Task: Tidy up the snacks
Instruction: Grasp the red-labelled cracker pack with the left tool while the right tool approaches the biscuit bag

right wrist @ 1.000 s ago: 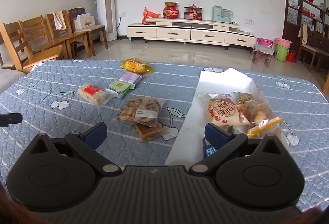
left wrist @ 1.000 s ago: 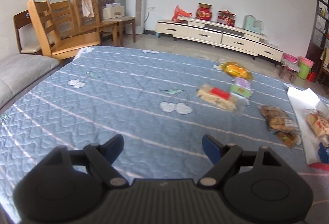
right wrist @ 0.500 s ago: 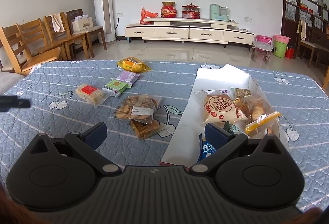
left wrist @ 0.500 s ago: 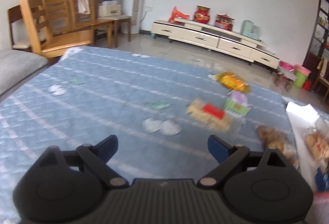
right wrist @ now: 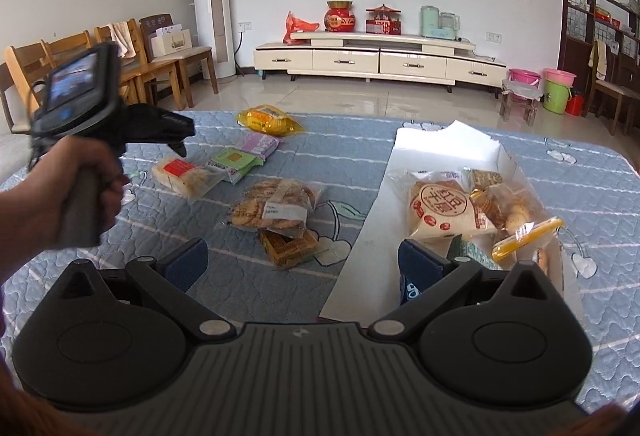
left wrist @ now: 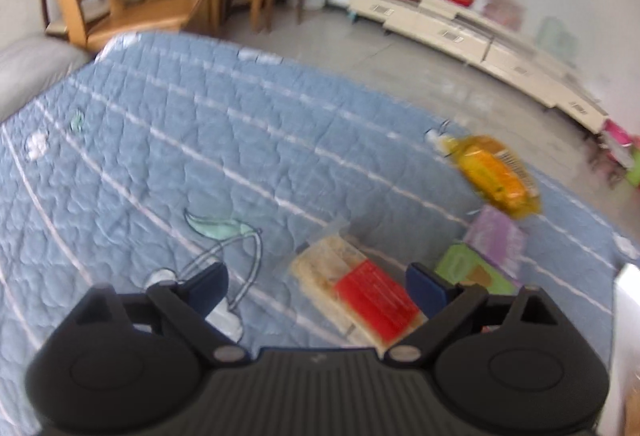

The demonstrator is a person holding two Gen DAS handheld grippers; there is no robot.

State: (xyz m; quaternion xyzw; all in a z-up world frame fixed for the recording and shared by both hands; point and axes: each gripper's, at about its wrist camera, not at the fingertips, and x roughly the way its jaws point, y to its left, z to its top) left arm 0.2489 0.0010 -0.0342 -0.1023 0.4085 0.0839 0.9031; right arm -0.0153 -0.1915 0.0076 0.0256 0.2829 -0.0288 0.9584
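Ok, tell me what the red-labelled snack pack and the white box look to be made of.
Red-labelled snack pack: seems clear glossy plastic film; pale biscuits show through, edges crinkle, and a red paper-like label sits on top. White box: looks like matte thin cardboard; its flat walls are creased and its far rim is torn.

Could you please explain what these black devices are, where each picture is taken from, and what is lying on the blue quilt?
A person holds a two-finger claw in each hand, each carrying a forward-looking camera. The left claw, jaws just opened wide and empty, hovers over a red-labelled cracker pack. The right claw's camera shows the right claw, open and empty, and the person's hand gripping the left tool. On the blue quilt lie loose snack packets; others already sit in the white box.
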